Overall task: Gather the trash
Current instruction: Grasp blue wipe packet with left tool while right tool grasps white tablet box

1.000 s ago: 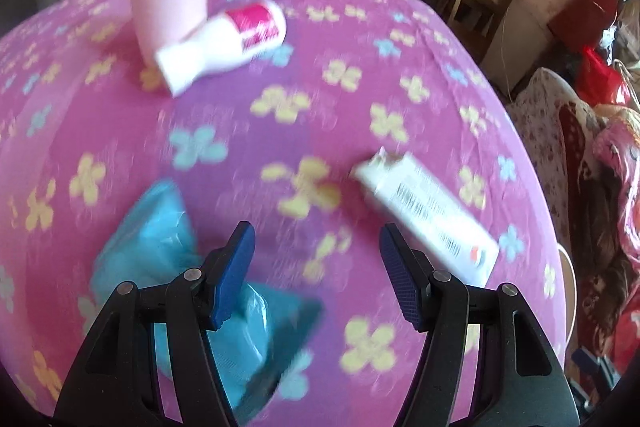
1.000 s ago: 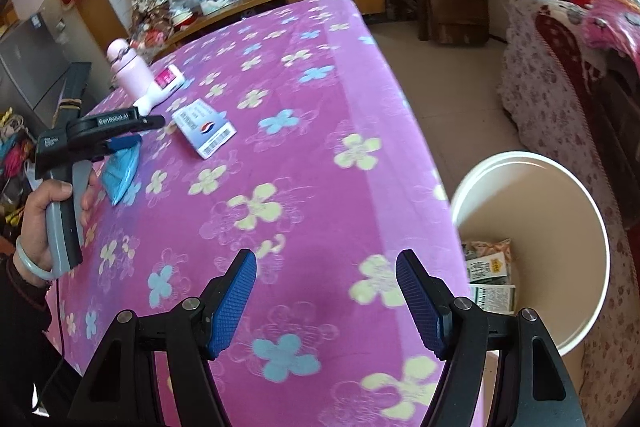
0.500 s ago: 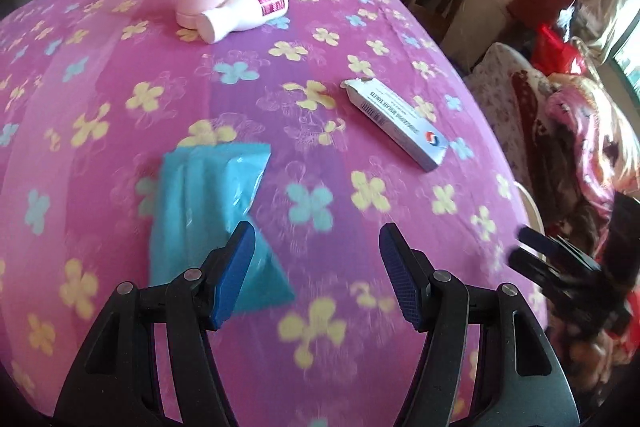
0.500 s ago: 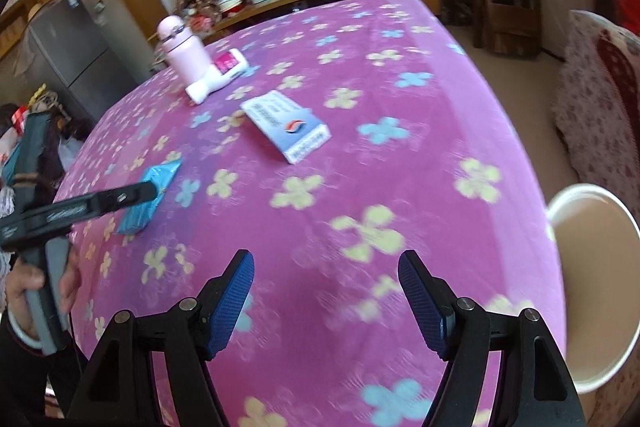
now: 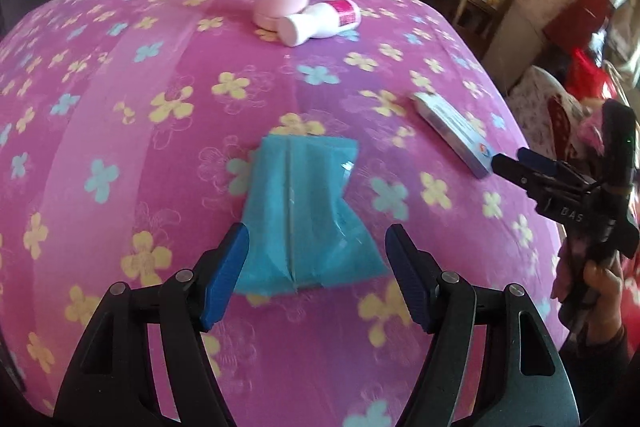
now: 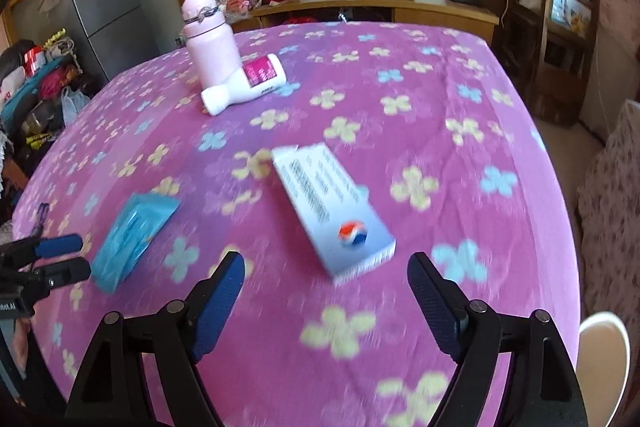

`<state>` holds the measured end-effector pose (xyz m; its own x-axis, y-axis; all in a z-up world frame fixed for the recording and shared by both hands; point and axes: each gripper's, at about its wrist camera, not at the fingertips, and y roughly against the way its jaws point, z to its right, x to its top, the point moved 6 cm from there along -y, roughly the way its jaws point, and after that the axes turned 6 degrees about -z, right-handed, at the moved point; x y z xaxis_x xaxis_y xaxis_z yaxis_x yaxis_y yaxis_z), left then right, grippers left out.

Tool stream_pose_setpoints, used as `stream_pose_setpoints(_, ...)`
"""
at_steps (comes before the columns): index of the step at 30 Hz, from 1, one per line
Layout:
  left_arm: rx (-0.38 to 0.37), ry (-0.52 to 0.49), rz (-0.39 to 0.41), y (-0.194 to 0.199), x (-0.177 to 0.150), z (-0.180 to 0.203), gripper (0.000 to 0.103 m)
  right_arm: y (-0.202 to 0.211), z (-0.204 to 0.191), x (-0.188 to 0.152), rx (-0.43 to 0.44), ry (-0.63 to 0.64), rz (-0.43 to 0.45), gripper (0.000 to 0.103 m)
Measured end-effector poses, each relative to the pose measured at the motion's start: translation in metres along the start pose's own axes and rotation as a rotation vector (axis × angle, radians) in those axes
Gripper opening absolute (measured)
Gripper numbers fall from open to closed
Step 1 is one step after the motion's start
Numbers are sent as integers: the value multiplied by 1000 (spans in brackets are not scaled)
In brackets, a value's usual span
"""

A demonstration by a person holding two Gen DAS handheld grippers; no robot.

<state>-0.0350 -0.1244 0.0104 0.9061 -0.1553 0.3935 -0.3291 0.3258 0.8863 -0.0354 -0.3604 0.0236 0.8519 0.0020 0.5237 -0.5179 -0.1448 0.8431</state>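
Two pieces of trash lie flat on your pink flowered cloth [image 5: 120, 99].
Your left gripper [image 5: 316, 275] has just widened, its jaws open astride one blue wrapper [image 5: 308, 211], long axis pointing away. Your right gripper [image 6: 324, 299], widening too, is empty before one white box [image 6: 332, 211], seemingly angled up-left.

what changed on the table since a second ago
Both tools moved and widened their jaws: the left tool now lines up on the blue packet, the right tool swung from the white bin toward the white carton. Nothing gripped. Packet, carton, pink flask and white bottle stayed put.
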Motion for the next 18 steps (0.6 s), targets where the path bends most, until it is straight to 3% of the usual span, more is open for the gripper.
stream_pose_setpoints(10, 40, -11, -27, -41, 19, 1, 70, -39, 10, 24, -50, 38, -31, 86)
stream_pose_setpoints(18, 135, -83, -7, -51, 22, 11, 70, -59, 7, 23, -47, 31, -55, 83)
